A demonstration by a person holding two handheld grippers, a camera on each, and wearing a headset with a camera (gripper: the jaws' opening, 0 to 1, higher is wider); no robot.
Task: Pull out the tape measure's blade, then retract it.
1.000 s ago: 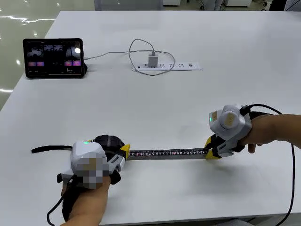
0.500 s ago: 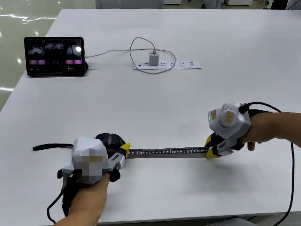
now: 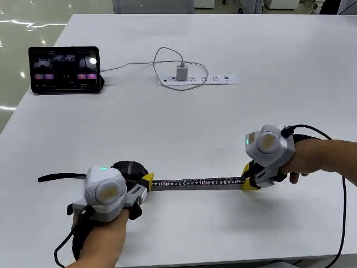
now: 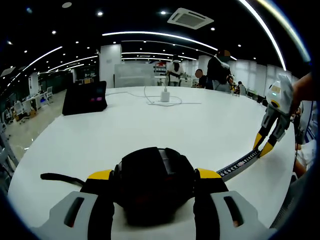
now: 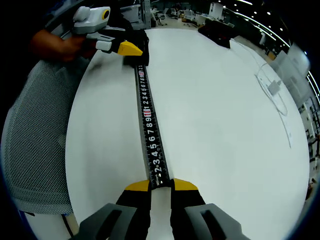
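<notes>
Right now my left gripper is clamped around the black tape measure case near the table's front edge, toward its left corner. My right gripper pinches the tip of the blade farther right along that edge. The blade lies flat and straight between them. I judge the pull about done. To retract well, I would walk the tip back slowly, in line with the case mouth, without letting go.
</notes>
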